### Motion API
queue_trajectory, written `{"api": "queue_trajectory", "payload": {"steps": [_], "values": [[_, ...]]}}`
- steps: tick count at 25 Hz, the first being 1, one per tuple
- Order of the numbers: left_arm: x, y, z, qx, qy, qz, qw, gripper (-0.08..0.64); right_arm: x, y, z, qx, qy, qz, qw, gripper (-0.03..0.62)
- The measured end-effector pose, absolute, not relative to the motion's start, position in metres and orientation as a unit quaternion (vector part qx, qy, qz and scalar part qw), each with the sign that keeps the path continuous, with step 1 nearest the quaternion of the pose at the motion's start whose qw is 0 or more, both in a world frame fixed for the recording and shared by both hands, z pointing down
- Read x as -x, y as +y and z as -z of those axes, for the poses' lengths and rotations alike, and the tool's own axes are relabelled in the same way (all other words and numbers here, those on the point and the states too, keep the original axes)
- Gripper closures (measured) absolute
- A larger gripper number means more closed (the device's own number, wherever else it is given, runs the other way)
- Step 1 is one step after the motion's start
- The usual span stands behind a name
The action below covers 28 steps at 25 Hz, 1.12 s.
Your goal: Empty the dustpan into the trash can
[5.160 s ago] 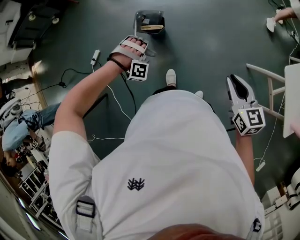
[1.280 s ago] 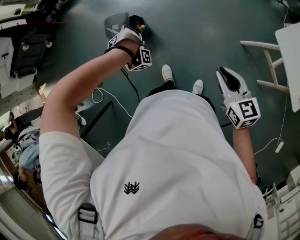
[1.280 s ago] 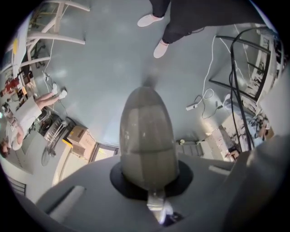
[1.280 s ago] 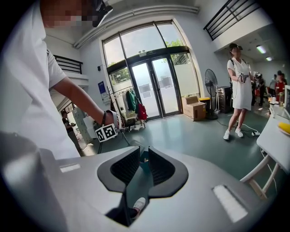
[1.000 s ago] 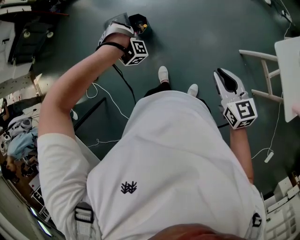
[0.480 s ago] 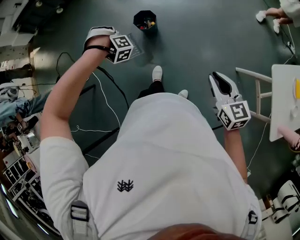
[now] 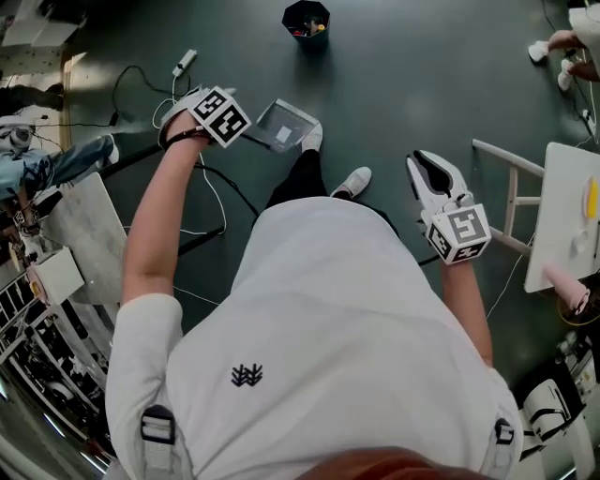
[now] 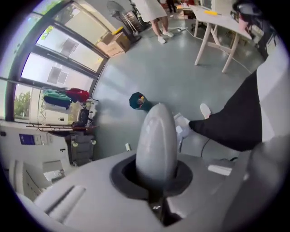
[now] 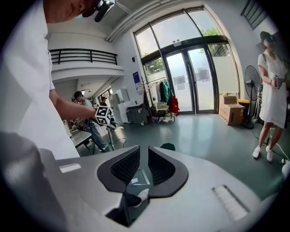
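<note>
Your left tool (image 8: 156,181) clamped on dustpan (image 7: 284,125) handle. Right tool (image 9: 144,159) closed, empty. Dustpan looks light, stiff. Hold by handle. Trash can (image 7: 306,19) far.

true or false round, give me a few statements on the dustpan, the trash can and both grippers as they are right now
1. The left gripper is clamped on the dustpan handle. True.
2. The dustpan is held right over the trash can. False: it hangs close to the person's shoe, and the can stands apart from it, farther ahead on the floor.
3. The trash can is empty. False: colourful bits show inside it.
4. The right gripper holds nothing. True: only floor shows through the narrow slit between its jaws.
</note>
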<state>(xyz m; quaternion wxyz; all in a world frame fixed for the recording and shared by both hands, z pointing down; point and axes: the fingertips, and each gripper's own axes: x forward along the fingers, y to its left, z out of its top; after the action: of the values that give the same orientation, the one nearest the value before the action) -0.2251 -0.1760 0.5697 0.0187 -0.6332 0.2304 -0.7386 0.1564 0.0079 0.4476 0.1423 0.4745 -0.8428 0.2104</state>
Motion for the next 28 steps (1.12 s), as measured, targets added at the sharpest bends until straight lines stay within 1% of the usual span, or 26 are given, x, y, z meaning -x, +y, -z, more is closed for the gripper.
{"api": "queue_trajectory", "payload": {"steps": [4, 8, 12, 16, 19, 22, 28], "values": [[0.224, -0.132, -0.553, 0.682, 0.292, 0.667, -0.062, 0.506, -0.135, 0.018, -0.451, -0.452, -0.855, -0.207, 0.151, 0.534], [0.235, -0.127, -0.533, 0.714, 0.385, 0.571, -0.125, 0.506, -0.121, 0.01, -0.451, -0.452, -0.855, -0.209, 0.143, 0.535], [0.242, -0.124, -0.533, 0.739, 0.417, 0.505, -0.161, 0.506, -0.096, -0.004, -0.444, -0.436, -0.866, -0.196, 0.147, 0.541], [0.26, -0.115, -0.536, 0.746, 0.435, 0.464, -0.198, 0.506, -0.07, -0.015, -0.436, -0.426, -0.871, -0.184, 0.16, 0.549], [0.266, -0.114, -0.534, 0.761, 0.433, 0.435, -0.209, 0.505, -0.049, -0.027, -0.434, -0.415, -0.876, -0.178, 0.169, 0.549], [0.268, -0.116, -0.533, 0.776, 0.424, 0.42, -0.205, 0.505, -0.031, -0.037, -0.434, -0.404, -0.881, -0.172, 0.177, 0.549], [0.281, -0.114, -0.547, 0.79, 0.404, 0.418, -0.195, 0.505, 0.006, -0.05, -0.437, -0.397, -0.883, -0.167, 0.187, 0.549]]}}
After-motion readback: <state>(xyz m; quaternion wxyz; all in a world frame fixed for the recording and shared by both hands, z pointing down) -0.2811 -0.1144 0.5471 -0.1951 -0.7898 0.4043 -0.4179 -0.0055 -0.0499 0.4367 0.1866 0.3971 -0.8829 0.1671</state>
